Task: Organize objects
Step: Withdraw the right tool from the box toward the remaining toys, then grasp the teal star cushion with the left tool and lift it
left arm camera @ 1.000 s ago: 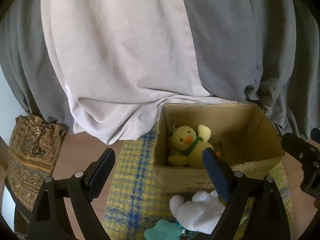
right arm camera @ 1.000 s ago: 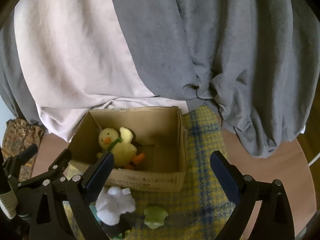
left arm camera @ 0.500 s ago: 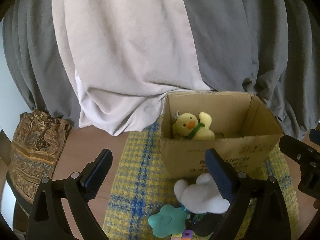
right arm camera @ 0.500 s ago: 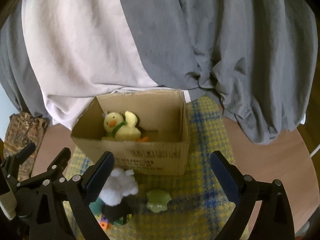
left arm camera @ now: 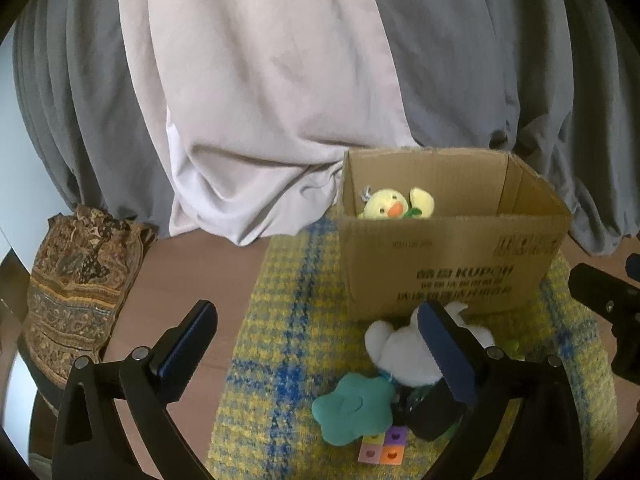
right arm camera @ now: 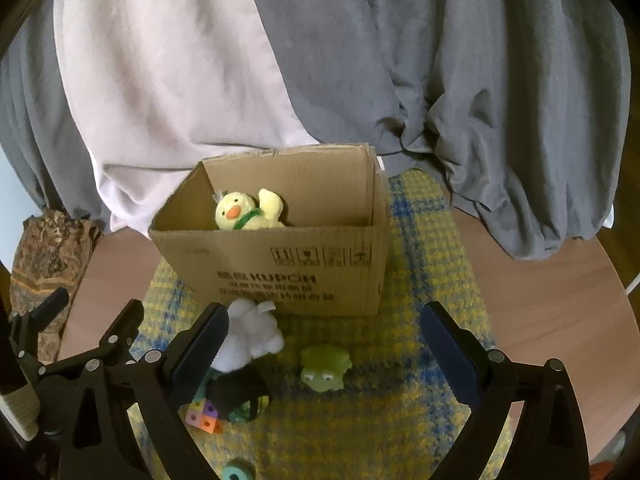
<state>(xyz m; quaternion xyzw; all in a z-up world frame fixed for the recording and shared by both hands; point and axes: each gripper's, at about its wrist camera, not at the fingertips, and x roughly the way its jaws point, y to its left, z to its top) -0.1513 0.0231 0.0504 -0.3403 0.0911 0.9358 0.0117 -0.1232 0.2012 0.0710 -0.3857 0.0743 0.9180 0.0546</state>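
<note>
Left tongs (left arm camera: pixel 316 344): wide open, empty | Right tongs (right arm camera: pixel 324 340): wide open, empty | Duck (right arm camera: pixel 248 212): inside box (right arm camera: pixel 280 276) | White plush (right arm camera: pixel 252 334), frog (right arm camera: pixel 325 368): on mat before box | Advice: straddle one toy squarely, close gently, clear box rim.

The box wall (right arm camera: pixel 280 256) hides the yellow duck's (right arm camera: pixel 244 214) lower body; a teal ring (right arm camera: pixel 236 473) is cut off by the bottom edge.

Both grippers sit lower and farther back from the box (left arm camera: pixel 452 264) than before; its front wall now hides most of the duck (right arm camera: pixel 244 216).
</note>
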